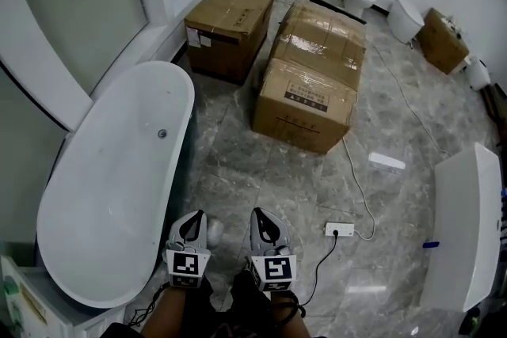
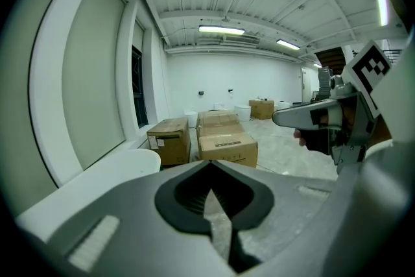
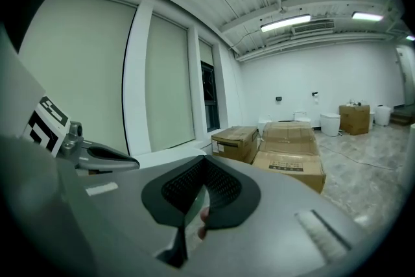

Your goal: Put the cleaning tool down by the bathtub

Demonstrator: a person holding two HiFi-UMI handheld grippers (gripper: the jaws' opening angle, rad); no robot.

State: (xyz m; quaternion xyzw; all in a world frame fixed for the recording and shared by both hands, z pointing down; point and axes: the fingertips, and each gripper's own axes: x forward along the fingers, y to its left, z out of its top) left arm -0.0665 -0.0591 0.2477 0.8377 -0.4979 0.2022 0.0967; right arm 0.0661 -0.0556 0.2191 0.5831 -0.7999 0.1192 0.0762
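Overhead, you hold the left gripper (image 1: 192,222) and right gripper (image 1: 264,219) low and side by side, near the white bathtub (image 1: 95,194). A small pale object (image 1: 214,230) shows just beside your left gripper; you cannot tell whether it is the cleaning tool. In the left gripper view the jaws meet, holding nothing. In the right gripper view the jaws are likewise together and empty, with cardboard boxes (image 3: 288,156) ahead.
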